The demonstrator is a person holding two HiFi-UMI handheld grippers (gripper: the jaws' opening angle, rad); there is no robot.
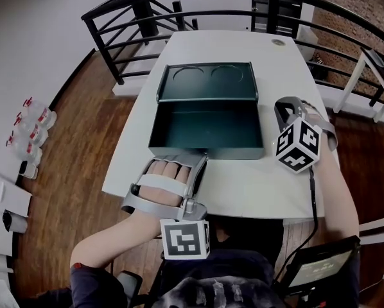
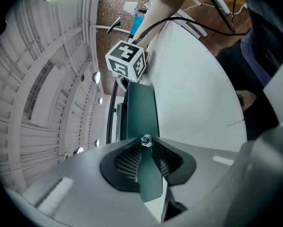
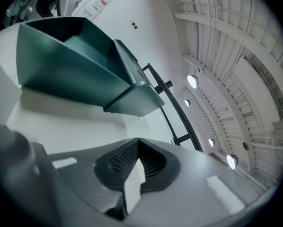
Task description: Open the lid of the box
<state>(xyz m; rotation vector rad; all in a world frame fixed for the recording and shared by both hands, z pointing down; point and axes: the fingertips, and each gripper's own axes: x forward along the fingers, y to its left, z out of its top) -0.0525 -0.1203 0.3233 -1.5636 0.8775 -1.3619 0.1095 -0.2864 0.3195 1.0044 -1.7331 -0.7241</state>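
Note:
A dark green box (image 1: 205, 130) stands open on the white table (image 1: 243, 185). Its lid (image 1: 208, 81) is tipped back and shows two round recesses. My left gripper (image 1: 197, 159) is at the box's near wall; in the left gripper view the left gripper (image 2: 146, 162) is shut on that green wall (image 2: 141, 110). My right gripper (image 1: 283, 108) rests to the right of the box, apart from it. In the right gripper view the right gripper (image 3: 134, 167) is shut with nothing held, and the box (image 3: 66, 67) and its lid (image 3: 132, 91) lie ahead of it.
A black railing (image 1: 115, 18) curves round the far side of the table. Small bottles (image 1: 31, 127) stand on the wooden floor at the left. A small round fitting (image 1: 279, 42) sits near the table's far right corner.

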